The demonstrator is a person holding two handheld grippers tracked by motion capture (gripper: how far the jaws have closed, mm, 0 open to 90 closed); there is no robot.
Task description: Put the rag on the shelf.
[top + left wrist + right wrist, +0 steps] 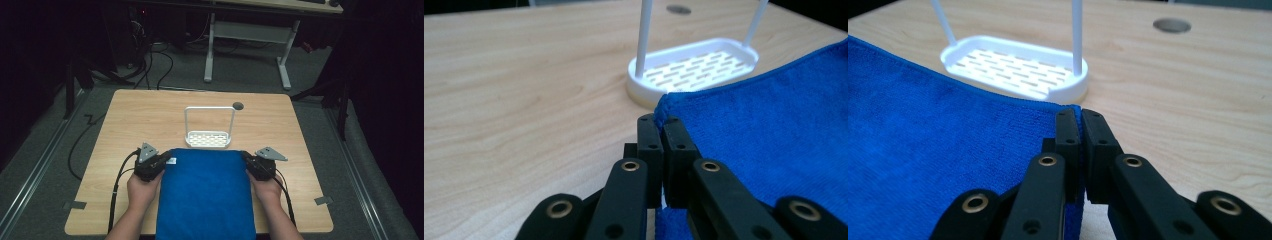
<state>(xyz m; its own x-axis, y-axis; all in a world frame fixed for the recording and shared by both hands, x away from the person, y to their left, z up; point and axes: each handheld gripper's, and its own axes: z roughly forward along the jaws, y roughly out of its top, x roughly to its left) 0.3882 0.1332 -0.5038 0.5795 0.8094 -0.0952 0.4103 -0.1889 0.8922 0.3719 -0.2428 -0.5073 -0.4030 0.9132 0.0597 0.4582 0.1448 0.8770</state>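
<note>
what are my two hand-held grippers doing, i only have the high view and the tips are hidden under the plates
Observer: In the left gripper view, the left hand-held gripper is shut on the blue towel's far left corner.
Operator: and the right one
Observer: In the right gripper view, the right hand-held gripper is shut on the far right corner, cloth pinched between its jaws.
Operator: is the towel touching that white rack
Observer: The white rack's base sits right behind the towel's far hem; I cannot tell if they touch.
</note>
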